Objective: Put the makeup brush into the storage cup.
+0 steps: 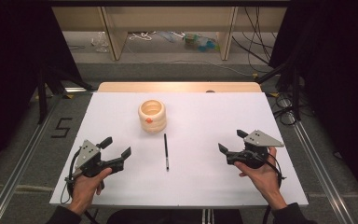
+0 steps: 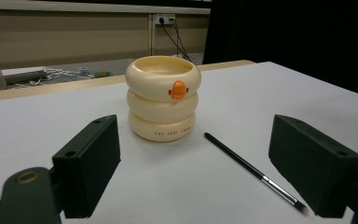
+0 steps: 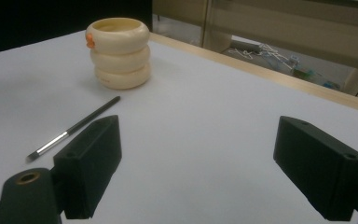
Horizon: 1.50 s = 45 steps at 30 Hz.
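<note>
on the table (image 1: 205, 186), a cream three-ringed pot (image 1: 152, 115), orange beak.

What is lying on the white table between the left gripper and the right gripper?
In the high view, a thin black brush lies on the white table between the open left gripper and open right gripper.

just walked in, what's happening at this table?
Nothing is being handled yet. A person holds the left gripper and the right gripper low over the white table, both open and empty. Between them lies a thin black brush, apart from the upright cream ringed cup just beyond it.
</note>
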Each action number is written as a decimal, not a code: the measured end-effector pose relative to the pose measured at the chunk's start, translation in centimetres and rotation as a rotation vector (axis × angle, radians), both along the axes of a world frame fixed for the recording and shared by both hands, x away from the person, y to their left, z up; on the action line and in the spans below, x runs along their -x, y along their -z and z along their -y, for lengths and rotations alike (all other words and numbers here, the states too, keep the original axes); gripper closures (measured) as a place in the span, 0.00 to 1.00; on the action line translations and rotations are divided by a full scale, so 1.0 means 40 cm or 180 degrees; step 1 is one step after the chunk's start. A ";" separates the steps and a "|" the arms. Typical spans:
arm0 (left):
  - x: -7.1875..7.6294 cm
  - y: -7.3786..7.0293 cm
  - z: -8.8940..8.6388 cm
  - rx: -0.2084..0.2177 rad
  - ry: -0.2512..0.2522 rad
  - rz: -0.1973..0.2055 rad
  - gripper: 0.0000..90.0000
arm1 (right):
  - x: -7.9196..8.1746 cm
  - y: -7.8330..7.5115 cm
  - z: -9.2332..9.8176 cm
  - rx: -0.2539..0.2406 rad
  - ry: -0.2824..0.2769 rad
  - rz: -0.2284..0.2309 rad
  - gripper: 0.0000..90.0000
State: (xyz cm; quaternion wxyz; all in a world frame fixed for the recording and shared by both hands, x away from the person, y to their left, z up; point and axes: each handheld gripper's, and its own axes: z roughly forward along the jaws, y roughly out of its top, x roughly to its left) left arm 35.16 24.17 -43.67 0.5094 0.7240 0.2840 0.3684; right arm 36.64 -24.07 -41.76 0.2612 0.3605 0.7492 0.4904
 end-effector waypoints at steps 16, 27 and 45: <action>0.000 0.001 -0.001 -0.0017 -0.0013 -0.0008 0.18 | -0.037 -0.010 -0.063 0.0237 -0.0164 -0.0340 0.21; -0.001 0.000 -0.003 -0.0029 -0.0017 -0.0005 0.18 | -0.067 -0.014 -0.132 0.0390 -0.0293 -0.0510 0.21; -0.002 0.001 -0.004 -0.0038 -0.0010 -0.0025 0.18 | -0.136 0.009 -0.278 0.0652 -0.0514 -0.0968 0.23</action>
